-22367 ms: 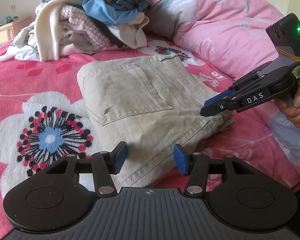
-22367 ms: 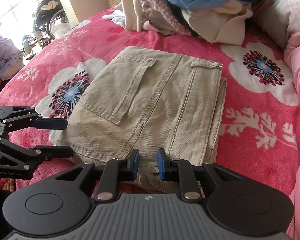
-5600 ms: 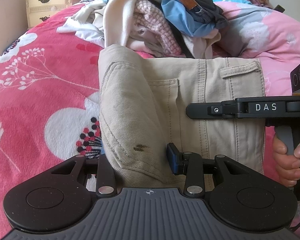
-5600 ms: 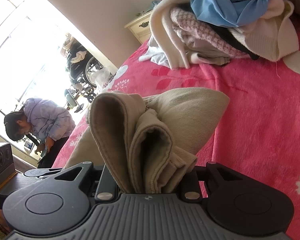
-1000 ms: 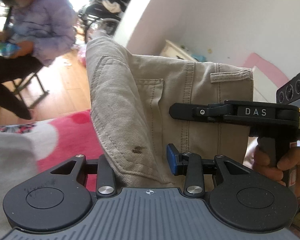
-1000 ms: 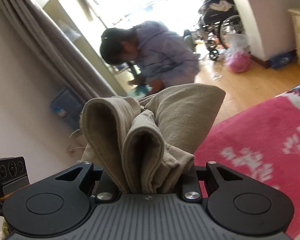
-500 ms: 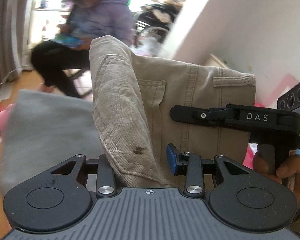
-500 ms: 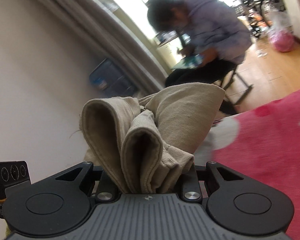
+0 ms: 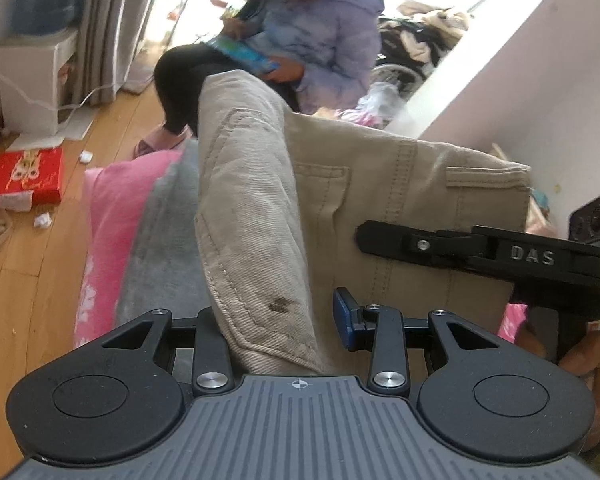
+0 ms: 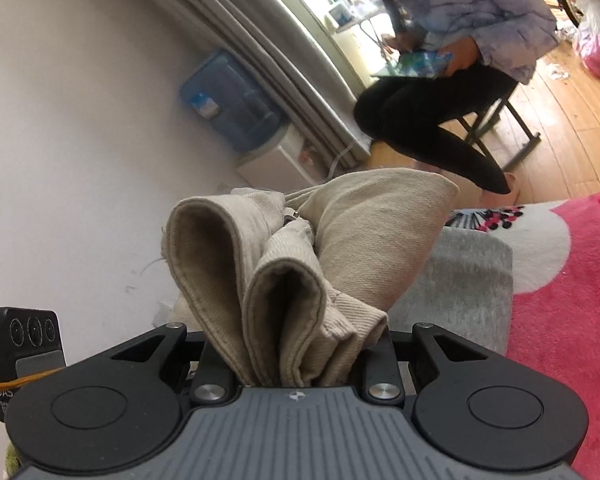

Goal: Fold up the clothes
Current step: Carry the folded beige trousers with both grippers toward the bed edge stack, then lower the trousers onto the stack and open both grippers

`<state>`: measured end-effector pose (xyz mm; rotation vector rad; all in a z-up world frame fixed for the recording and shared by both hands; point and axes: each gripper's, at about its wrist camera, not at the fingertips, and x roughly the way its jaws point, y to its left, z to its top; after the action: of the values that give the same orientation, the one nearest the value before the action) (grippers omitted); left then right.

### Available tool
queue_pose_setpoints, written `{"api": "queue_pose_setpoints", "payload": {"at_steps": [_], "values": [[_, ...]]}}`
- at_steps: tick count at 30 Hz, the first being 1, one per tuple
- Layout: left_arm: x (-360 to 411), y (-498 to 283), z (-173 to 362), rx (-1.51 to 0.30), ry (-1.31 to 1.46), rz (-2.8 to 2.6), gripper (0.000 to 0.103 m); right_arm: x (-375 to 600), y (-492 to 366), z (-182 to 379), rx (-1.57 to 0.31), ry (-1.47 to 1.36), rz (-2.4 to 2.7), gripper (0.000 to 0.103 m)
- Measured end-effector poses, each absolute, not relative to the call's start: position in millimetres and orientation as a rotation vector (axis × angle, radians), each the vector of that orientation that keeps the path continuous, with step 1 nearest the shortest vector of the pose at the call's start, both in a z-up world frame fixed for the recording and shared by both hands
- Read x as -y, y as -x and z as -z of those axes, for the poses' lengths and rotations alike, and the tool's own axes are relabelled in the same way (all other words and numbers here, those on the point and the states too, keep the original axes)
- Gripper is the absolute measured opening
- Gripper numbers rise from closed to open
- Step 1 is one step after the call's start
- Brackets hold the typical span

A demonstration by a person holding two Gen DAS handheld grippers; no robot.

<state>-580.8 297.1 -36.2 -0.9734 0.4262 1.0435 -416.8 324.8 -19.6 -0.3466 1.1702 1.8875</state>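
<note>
- Left gripper (image 9: 278, 322) clamped on one thick edge of the folded khaki trousers (image 9: 400, 208); right gripper (image 10: 294, 354) clamped on the bunched layers of the other.
- Since a second ago the bundle has swung off the pink floral spread toward a grey blanket (image 10: 460, 280) at the bed's edge: likely being carried to a set-down spot.
- Stiff twill, stitched pocket, small dark stain.
- Beyond: wooden floor (image 9: 28, 248), a seated person (image 9: 324, 28).
</note>
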Motion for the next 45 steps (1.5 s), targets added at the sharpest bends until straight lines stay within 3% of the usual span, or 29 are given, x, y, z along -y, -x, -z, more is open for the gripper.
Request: {"api": "queue_pose_setpoints", "payload": {"at_steps": [9,29,34,40,45], "values": [[-302.7,592.2,58.0,-0.465,1.008,-1.06,0.034,-341.2,409.9,51.3,-1.275,0.336,-1.85,0.028],[-297.5,603.9,66.2,-0.43,0.966,-1.085,0.036,-363.7,422.1,54.1,-1.211,0.405,-1.868,0.028],[-291.2,597.2,71.3,-0.453,0.863,-1.132,0.046,-370.7,413.6,75.1,-1.194,0.402,-1.852,0.033],[-278.6,602.3,54.7,-0.437,0.793,-1.219,0.068,-372.1,394.0,84.9,-1.273,0.313,-1.834,0.045],[-261.7,617.3,25.8,-0.364,0.693,-1.286,0.07,-376.7,384.6,78.0,-1.215,0.339,-1.845,0.054]]}}
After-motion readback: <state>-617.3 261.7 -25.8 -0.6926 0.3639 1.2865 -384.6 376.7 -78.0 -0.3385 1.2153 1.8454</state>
